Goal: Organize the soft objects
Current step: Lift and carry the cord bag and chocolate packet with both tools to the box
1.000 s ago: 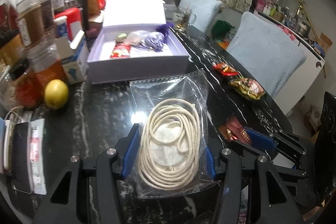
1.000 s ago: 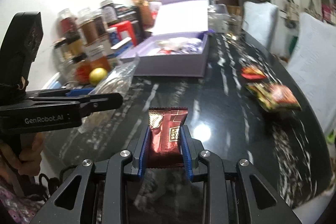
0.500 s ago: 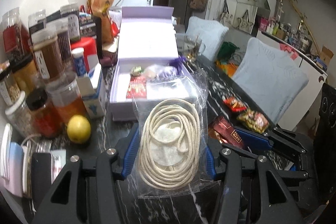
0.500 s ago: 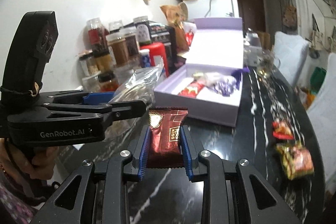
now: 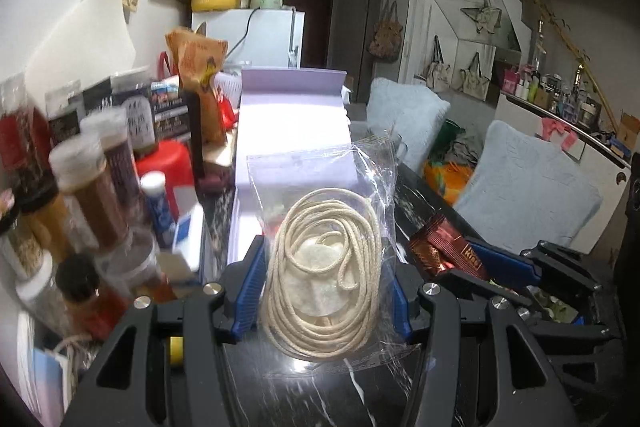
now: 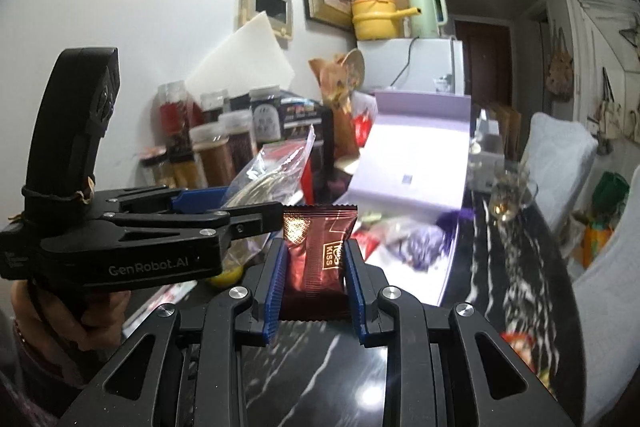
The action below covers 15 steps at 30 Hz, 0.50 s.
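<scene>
My left gripper (image 5: 326,291) is shut on a clear plastic bag of coiled cream rope (image 5: 324,267), held above the dark marble table. The bag hides most of the open lilac box (image 5: 292,123) just ahead. My right gripper (image 6: 316,267) is shut on a dark red snack packet (image 6: 316,255). It also shows at the right of the left wrist view (image 5: 444,251). In the right wrist view the left gripper (image 6: 256,215) with its rope bag (image 6: 272,175) is close on the left. The lilac box (image 6: 416,163) lies ahead with small soft items inside.
Spice jars and bottles (image 5: 92,183) crowd the table's left side, with a red container (image 5: 164,167) behind. A glass cup (image 6: 512,199) stands right of the box. Snack packets (image 6: 520,343) lie on the table at right. Light blue cushioned chairs (image 5: 528,191) line the far side.
Both grippers have lifted and moved forward toward the lilac box, holding their items. The view has tilted up, so the box is nearer and the table mostly out of sight.
</scene>
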{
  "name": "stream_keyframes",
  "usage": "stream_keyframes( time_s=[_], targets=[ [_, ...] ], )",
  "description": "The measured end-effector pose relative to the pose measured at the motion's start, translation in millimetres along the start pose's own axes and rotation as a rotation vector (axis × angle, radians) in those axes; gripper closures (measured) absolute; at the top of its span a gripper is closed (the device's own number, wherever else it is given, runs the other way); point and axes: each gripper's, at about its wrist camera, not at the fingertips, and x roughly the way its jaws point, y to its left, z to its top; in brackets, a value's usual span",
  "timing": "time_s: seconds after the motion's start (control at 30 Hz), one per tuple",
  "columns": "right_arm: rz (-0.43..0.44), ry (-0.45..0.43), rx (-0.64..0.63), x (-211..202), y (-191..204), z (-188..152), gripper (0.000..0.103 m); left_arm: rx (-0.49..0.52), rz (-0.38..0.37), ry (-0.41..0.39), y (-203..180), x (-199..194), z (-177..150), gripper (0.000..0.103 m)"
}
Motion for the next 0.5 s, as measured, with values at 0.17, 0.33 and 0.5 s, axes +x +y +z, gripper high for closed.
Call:
stream_keyframes(
  time_s=[0.17, 0.33, 0.5],
  targets=[
    [0.000, -0.013, -0.003, 14.0, -16.2, 21.6, 0.075, -0.005, -0.014, -0.016, 3.1, 19.7, 18.2, 0.050],
    [-0.016, -0.016, 0.006, 31.5, -35.2, 40.1, 0.075, -0.011, -0.031, -0.037, 8.9, 40.6, 38.4, 0.050],
    [-0.040, -0.022, 0.019, 48.8, -53.8, 56.5, 0.075, -0.014, -0.024, -0.059, 12.8, 60.8, 56.6, 0.050]
  ],
)
